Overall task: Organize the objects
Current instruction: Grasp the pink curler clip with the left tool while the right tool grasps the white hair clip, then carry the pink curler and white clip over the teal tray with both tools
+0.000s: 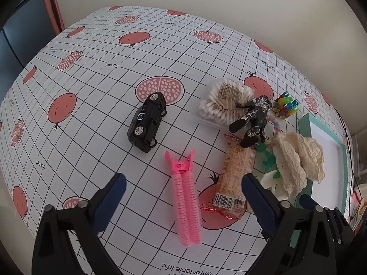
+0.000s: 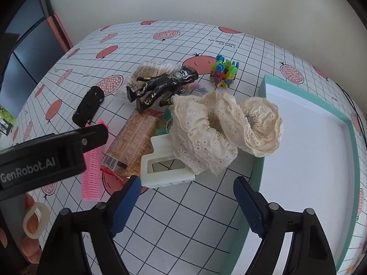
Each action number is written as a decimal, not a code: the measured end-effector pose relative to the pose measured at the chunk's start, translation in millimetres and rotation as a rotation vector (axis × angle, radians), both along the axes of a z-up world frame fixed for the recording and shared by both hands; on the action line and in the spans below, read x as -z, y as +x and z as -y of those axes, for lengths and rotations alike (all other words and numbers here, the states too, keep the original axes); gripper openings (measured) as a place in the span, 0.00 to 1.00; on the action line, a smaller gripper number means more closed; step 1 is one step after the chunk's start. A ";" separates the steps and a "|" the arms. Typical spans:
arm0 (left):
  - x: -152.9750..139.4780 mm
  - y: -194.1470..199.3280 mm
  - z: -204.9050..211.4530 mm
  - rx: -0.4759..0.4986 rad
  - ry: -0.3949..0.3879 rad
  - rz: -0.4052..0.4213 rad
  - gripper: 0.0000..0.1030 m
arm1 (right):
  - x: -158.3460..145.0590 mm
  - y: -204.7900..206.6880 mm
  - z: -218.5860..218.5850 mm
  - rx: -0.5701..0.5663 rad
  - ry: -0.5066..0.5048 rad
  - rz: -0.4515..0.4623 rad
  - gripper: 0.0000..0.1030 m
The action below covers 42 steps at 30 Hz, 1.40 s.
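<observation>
**Both grippers spread above a cluttered pomegranate-print table**

Spread wide and holding nothing, the jaws of the left gripper (image 1: 183, 193) hover over the near end of a pink ribbed plastic hair-roller clip (image 1: 184, 202), which lies flat on the white grid tablecloth printed with pomegranates (image 1: 96, 105). Likewise parted and empty, the jaws of the right gripper (image 2: 187, 200) hang above bare cloth, with a cream rectangular plastic claw clip (image 2: 164, 167) just ahead of the left finger.

Just right of the pink clip lies an orange foil-wrapped snack bar (image 1: 234, 178), barcode end nearest. A cream eyelet-lace scrunchie (image 2: 220, 128) drapes over the far end of the claw clip and reaches over the edge of a shallow white tray with a mint-green rim (image 2: 261, 165), which sits at the right of the table. A green plastic piece (image 1: 267, 158) peeks out between the snack bar and the lace.

Farther back, a black toy car (image 1: 148, 126) rests tipped on its side, apart from the pile. A glossy black-and-silver action figure (image 2: 160, 87) lies across the top of the snack bar and a clear pack of white cotton swabs (image 1: 222, 102). Beyond it a pastel twisted cord (image 2: 199, 88) shows, and a cluster of bright multicoloured plastic clips (image 2: 223, 71) sits farthest, near the wall.
</observation>
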<state>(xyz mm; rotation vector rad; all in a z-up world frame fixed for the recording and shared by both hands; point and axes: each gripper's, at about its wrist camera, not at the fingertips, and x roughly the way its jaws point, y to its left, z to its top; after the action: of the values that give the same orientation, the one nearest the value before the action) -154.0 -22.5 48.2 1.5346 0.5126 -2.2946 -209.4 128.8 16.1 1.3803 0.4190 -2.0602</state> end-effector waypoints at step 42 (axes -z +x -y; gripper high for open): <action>14.3 -3.5 -3.8 -0.037 0.029 0.039 0.24 | 8.8 1.3 5.3 -0.011 0.000 0.084 0.52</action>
<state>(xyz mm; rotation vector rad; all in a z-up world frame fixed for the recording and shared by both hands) -157.5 -18.7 33.9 1.5673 0.5620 -2.2340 -208.1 123.4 7.4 1.4550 0.3895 -1.9856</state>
